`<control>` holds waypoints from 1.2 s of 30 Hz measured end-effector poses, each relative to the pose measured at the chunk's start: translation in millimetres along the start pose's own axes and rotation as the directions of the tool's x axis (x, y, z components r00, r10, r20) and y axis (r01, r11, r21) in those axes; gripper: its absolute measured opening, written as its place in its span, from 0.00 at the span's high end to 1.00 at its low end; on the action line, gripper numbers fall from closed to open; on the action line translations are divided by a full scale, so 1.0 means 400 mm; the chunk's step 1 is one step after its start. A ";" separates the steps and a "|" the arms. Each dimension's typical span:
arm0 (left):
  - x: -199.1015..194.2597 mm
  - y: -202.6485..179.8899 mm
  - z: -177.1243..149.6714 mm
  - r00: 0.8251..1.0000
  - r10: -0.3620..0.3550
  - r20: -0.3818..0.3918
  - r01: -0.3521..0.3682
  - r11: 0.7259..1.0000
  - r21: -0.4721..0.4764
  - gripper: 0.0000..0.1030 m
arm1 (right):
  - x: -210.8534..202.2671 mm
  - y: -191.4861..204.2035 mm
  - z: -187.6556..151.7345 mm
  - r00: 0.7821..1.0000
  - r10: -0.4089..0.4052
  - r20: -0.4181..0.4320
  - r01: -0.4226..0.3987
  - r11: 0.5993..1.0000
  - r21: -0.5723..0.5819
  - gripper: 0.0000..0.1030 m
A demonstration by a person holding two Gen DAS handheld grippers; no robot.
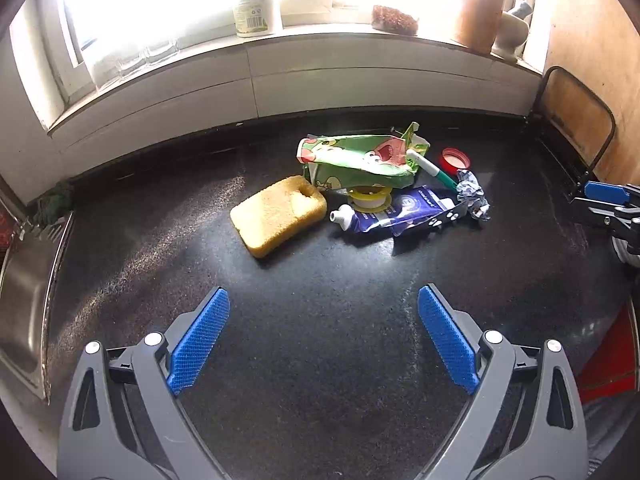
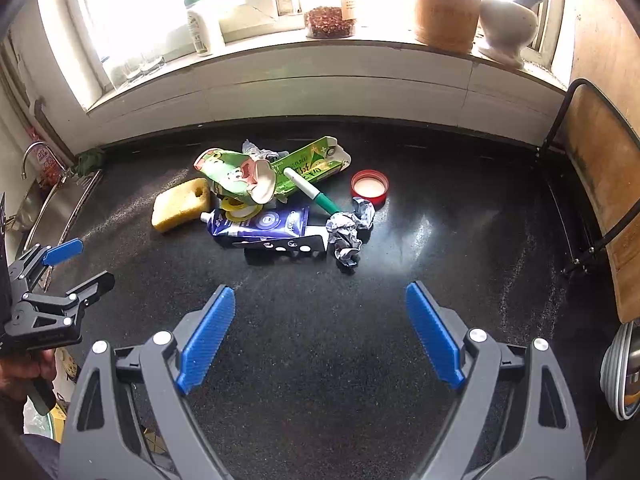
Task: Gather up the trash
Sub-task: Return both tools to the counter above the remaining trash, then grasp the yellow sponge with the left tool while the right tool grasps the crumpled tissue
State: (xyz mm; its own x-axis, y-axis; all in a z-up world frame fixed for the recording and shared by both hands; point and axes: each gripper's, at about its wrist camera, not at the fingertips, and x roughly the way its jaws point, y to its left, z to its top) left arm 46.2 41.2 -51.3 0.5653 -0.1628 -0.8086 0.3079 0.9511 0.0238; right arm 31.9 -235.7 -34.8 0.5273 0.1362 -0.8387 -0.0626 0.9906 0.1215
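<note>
1. Kitchen, dark speckled counter (image 1: pixel 320 340) under a bright window sill; steel sink (image 1: pixel 24 300) at the left edge, board rack at the right. All the trash sits in one heap at mid-counter, toward the back wall.
2. The heap, largest first: green cartoon pouch (image 2: pixel 236 178) on top, yellow sponge (image 2: pixel 182 204) touching its left side, blue tube (image 2: pixel 264 222) in front, green carton (image 2: pixel 316 160) behind, crumpled foil ball (image 2: pixel 350 232) at the right end, green marker (image 2: pixel 312 192) leaning across, red lid (image 2: pixel 370 187) just beside the foil, a tape roll half hidden under the pouch.
3. Step, as I judge it: approach only, nothing picked yet. No bin shows in either view, so you cannot tell where the trash goes.
4. Next move calls for picking one loose edge piece first; the foil ball or the red lid looks easiest for the right side.
5. Your left gripper (image 1: pixel 324 308) is tilted down at bare counter, short of the heap, claw spread wide and empty.
6. Your right gripper (image 2: pixel 320 308) has the same pose, claw spread, nothing between the pads, foil ball nearest ahead.
7. Your hand (image 2: pixel 24 372) shows at the left gripper's handle.
</note>
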 end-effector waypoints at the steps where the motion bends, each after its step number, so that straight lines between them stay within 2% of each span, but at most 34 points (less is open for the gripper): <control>1: 0.016 0.012 0.009 1.000 0.008 -0.002 -0.008 1.000 0.007 0.10 | 0.013 -0.004 0.006 1.000 0.003 -0.008 -0.003 1.000 0.002 0.18; 8: 0.193 0.104 0.089 0.998 0.065 -0.021 -0.063 0.995 0.081 0.10 | 0.137 -0.044 0.049 0.998 -0.015 -0.059 0.018 0.999 0.038 0.18; 10: 0.246 0.125 0.110 0.998 0.042 -0.035 -0.039 0.995 0.093 0.10 | 0.190 -0.060 0.062 0.996 -0.023 -0.090 0.029 0.998 0.057 0.19; 15: 0.354 0.138 0.143 0.997 -0.002 -0.074 0.014 0.987 0.162 0.10 | 0.325 -0.106 0.093 0.984 -0.001 -0.177 0.026 0.990 0.142 0.29; 20: 0.437 0.144 0.158 0.992 -0.052 -0.119 0.074 0.979 0.192 0.10 | 0.421 -0.127 0.115 0.972 -0.009 -0.235 0.047 0.986 0.158 0.35; 22: 0.461 0.134 0.159 0.988 -0.067 -0.137 0.095 0.972 0.214 0.10 | 0.439 -0.130 0.123 0.969 -0.016 -0.245 0.054 0.987 0.151 0.41; 23: 0.473 0.127 0.157 0.987 -0.069 -0.144 0.101 0.967 0.234 0.10 | 0.445 -0.130 0.125 0.968 -0.018 -0.250 0.055 0.988 0.145 0.48; 26: 0.485 0.118 0.165 0.987 -0.091 -0.130 0.121 0.963 0.239 0.11 | 0.455 -0.133 0.125 0.966 -0.014 -0.257 0.049 0.990 0.133 0.74; 27: 0.486 0.118 0.171 0.986 -0.101 -0.134 0.129 0.966 0.225 0.13 | 0.456 -0.132 0.124 0.966 -0.014 -0.260 0.048 0.991 0.125 0.76; 28: 0.485 0.119 0.174 0.985 -0.106 -0.135 0.134 0.967 0.215 0.22 | 0.451 -0.129 0.124 0.967 -0.019 -0.252 0.050 0.992 0.115 0.78; 31: 0.467 0.111 0.176 0.986 -0.084 -0.141 0.111 0.975 0.195 0.34 | 0.421 -0.120 0.123 0.974 -0.036 -0.222 0.055 0.995 0.081 0.78; 36: 0.377 0.111 0.165 0.991 -0.081 -0.109 0.092 0.990 0.108 0.41 | 0.366 -0.115 0.120 0.982 -0.052 -0.182 0.062 0.997 0.054 0.78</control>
State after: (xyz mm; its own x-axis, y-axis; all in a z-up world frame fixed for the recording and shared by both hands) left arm 195.4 41.6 -133.4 0.4519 -0.2093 -0.8672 0.4395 0.8981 0.0123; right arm 152.6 -261.8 -137.8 0.3672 0.0847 -0.9263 0.0167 0.9951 0.0976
